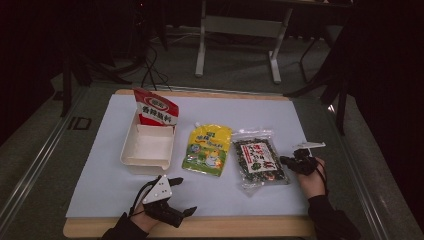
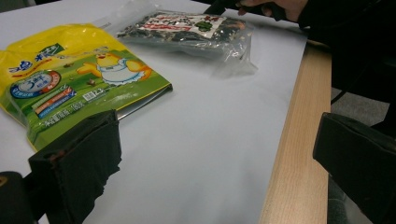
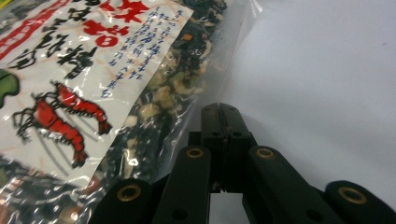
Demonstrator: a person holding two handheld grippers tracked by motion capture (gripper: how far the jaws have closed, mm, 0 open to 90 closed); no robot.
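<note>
Left claw [image 1: 185, 195]: stood wide open and empty near the desk's front edge; in the left gripper view its two black jaws were far apart with bare white sheet between them.
White tray [image 1: 131, 157]: sat left of centre on the sheet, a red and white packet [image 1: 155, 107] leaning upright at its far end; the packet's lower part was hidden behind the tray wall.
Yellow pouch [image 1: 208, 149]: lay flat just right of the tray, apart from it; its print was too small to read from above, and its left end was cut off in the left gripper view.
Clear bag of dried seaweed mix [image 1: 258, 161]: lay flat right of the pouch, label with a red shrimp drawing facing up; its near and left parts ran out of the right gripper view.
Right claw [image 1: 283, 160]: jaws pressed fully together with nothing between them, tips just beside the bag's right edge; whether they touched the film I could not tell.
Desk [image 1: 210, 227]: pale wood, covered by a white sheet [image 1: 110, 185].
Room: dim, dark floor, a white desk frame and cables behind.
</note>
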